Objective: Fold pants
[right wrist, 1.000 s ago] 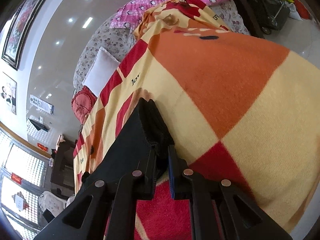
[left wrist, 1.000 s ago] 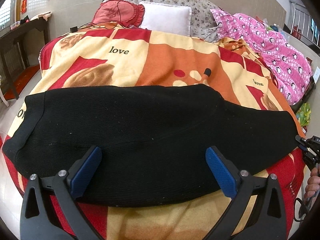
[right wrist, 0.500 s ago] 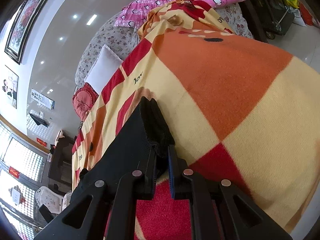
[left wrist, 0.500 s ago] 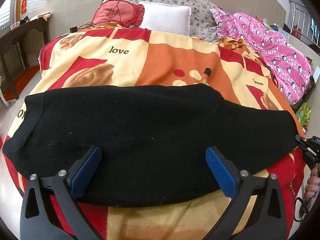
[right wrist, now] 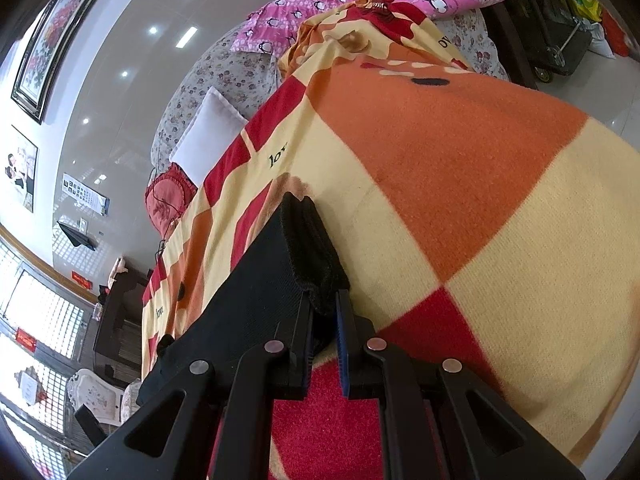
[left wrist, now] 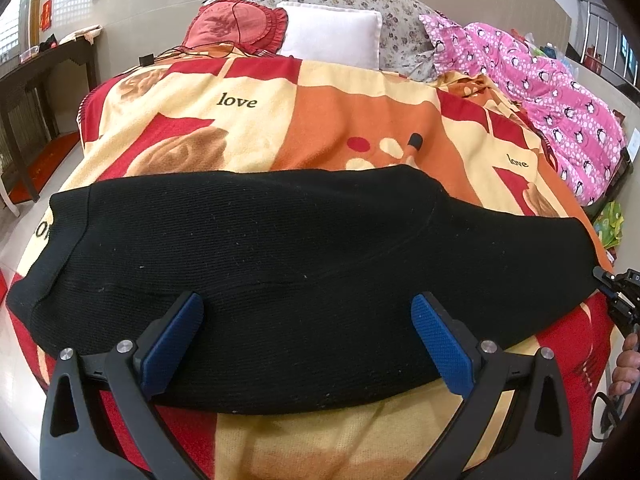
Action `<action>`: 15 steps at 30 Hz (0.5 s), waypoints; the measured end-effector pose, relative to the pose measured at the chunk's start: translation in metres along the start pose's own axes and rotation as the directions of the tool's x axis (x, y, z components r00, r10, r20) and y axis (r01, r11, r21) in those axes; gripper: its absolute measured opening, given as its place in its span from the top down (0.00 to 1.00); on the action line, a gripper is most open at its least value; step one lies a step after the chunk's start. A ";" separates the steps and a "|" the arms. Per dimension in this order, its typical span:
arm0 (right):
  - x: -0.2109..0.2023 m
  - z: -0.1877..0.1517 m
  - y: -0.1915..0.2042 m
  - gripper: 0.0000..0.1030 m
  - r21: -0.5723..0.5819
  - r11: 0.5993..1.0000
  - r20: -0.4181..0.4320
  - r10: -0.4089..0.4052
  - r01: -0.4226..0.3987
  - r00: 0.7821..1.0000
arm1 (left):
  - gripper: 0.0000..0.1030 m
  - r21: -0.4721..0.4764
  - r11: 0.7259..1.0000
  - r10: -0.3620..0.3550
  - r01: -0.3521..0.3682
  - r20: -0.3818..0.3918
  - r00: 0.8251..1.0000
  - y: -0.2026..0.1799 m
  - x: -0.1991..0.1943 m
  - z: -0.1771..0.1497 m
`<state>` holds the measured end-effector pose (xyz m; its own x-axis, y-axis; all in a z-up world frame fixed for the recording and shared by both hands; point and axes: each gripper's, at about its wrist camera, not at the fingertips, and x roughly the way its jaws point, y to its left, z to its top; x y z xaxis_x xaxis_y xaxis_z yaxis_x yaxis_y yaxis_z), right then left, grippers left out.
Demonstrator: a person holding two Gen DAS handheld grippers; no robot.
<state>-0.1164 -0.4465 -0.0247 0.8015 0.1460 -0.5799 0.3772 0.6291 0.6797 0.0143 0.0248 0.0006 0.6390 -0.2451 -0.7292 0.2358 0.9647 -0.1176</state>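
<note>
The left gripper (left wrist: 306, 332) gapes wide above the black pants (left wrist: 280, 264); the right gripper (right wrist: 325, 320) pinches their hem, its pads mostly hidden by fabric.

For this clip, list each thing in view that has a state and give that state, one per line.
Pants: black, spread flat across the blanket, folded lengthwise, one end pinched.
Left tool: open, above the pants, gripping nothing.
Right tool: shut on the pants' end.
Blanket: spread over the bed.
White pillow: propped at the bedhead.
Pink quilt: bunched along the bed's side.
</note>
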 end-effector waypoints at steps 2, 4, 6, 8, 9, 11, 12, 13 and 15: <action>0.000 0.000 0.000 0.93 -0.001 1.000 0.001 0.000 0.000 1.000 | 0.00 0.001 1.000 0.001 -0.001 0.000 1.000 0.000 0.000 0.000; 0.000 0.000 0.000 0.93 -0.001 1.000 0.001 0.000 0.000 1.000 | 0.00 0.002 1.000 0.003 -0.003 -0.001 1.000 0.000 0.000 0.000; 0.000 0.000 0.000 0.93 -0.001 1.000 0.000 0.000 0.000 1.000 | 0.00 0.004 1.000 0.005 -0.005 -0.002 1.000 -0.001 0.001 0.000; 0.000 0.000 0.000 0.93 -0.001 1.000 0.001 0.000 0.000 1.000 | 0.00 0.009 1.000 0.011 -0.011 -0.005 1.000 -0.001 0.001 0.000; 0.000 0.000 0.000 0.93 -0.001 1.000 0.002 0.000 0.000 1.000 | 0.00 0.011 1.000 0.013 -0.013 -0.006 1.000 -0.001 0.001 0.000; 0.000 0.000 0.000 0.93 -0.001 1.000 0.002 0.000 0.000 1.000 | 0.00 0.016 1.000 0.018 -0.018 -0.008 1.000 -0.002 0.002 0.000; 0.000 0.000 0.000 0.93 -0.002 1.000 0.002 0.000 0.000 1.000 | 0.00 0.017 1.000 0.020 -0.020 -0.008 1.000 -0.002 0.002 0.000; 0.000 0.000 0.001 0.93 -0.001 1.000 0.002 0.000 0.000 1.000 | 0.00 0.016 1.000 0.019 -0.019 -0.008 1.000 -0.002 0.001 0.000; 0.000 0.000 0.001 0.93 -0.002 1.000 0.002 0.000 0.000 1.000 | 0.00 0.015 1.000 0.017 -0.017 -0.008 1.000 -0.002 0.002 0.000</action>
<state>-0.1165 -0.4459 -0.0244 0.8024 0.1442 -0.5790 0.3762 0.6309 0.6785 0.0146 0.0220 -0.0003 0.6374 -0.2276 -0.7361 0.2358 0.9672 -0.0948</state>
